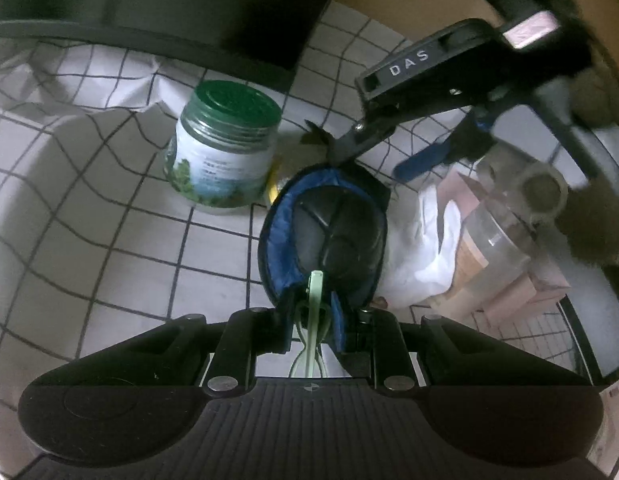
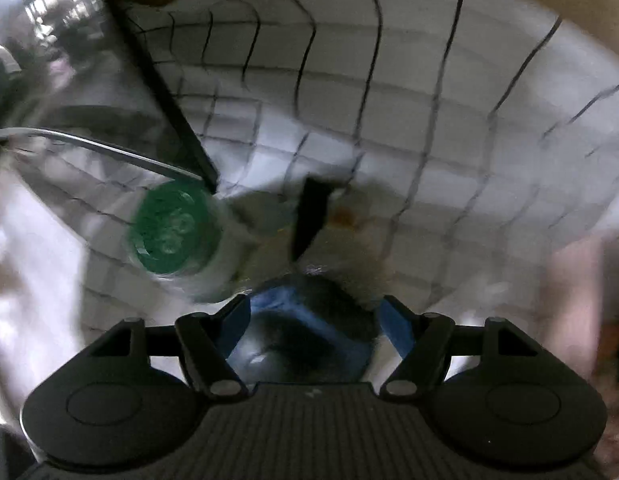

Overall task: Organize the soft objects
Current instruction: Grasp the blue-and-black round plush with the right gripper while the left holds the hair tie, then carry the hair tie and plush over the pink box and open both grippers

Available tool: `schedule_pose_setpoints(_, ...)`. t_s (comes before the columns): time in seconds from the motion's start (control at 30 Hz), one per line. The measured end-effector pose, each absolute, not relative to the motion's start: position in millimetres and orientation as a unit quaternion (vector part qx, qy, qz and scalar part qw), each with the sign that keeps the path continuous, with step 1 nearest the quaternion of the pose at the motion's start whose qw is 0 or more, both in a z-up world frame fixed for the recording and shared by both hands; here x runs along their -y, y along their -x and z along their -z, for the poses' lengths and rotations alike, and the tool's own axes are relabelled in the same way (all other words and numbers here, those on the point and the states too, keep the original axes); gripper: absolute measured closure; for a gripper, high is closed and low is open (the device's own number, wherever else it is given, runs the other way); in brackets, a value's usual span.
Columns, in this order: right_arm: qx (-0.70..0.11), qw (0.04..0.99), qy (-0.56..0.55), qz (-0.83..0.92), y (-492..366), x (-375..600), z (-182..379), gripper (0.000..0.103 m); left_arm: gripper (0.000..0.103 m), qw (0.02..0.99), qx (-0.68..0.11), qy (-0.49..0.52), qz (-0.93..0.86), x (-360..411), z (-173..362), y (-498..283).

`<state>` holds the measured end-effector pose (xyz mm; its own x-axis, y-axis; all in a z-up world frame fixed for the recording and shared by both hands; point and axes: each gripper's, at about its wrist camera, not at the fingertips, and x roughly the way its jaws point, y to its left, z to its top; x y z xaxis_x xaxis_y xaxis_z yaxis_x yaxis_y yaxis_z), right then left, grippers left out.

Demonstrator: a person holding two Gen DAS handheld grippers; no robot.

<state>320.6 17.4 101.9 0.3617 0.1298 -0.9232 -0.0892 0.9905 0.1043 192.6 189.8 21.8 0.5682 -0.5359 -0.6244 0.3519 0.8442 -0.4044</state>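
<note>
A dark soft pouch with blue trim (image 1: 329,236) lies on the white checked cloth (image 1: 109,216). My left gripper (image 1: 313,316) is shut on its near edge, with a pale green strap between the fingers. In the left wrist view my right gripper (image 1: 361,140) reaches in from the upper right, its black finger tip at the pouch's far edge and its blue finger apart from it. In the blurred right wrist view the right gripper (image 2: 313,312) is open, and the pouch (image 2: 301,340) sits between its fingers.
A green-lidded jar (image 1: 225,148) stands just left of the pouch, also in the right wrist view (image 2: 173,228). A clear plastic container (image 1: 505,236), a white cloth (image 1: 421,256) and pink boxes (image 1: 525,292) lie to the right. A dark bin (image 1: 149,12) stands behind.
</note>
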Motion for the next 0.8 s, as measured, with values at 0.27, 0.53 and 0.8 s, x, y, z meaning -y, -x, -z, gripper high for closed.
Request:
schedule_pose_setpoints(0.27, -0.426, 0.902, -0.024, -0.072, -229.5, -43.6, -106.3, 0.031, 0.081, 0.897, -0.371, 0.115, 0.210, -234.8, -34.5, -191.0)
schedule_pose_setpoints(0.53, -0.387, 0.920, 0.059, 0.015, -220.7, -79.3, -54.1, 0.031, 0.081, 0.916, -0.360, 0.109, 0.142, -288.9, -48.9, -191.8)
schedule_pose_setpoints(0.8, -0.399, 0.916, 0.037, 0.015, -225.6, -84.5, -24.7, 0.012, 0.081, 0.909, -0.376, 0.106, 0.146, -290.8, -41.0, -188.8)
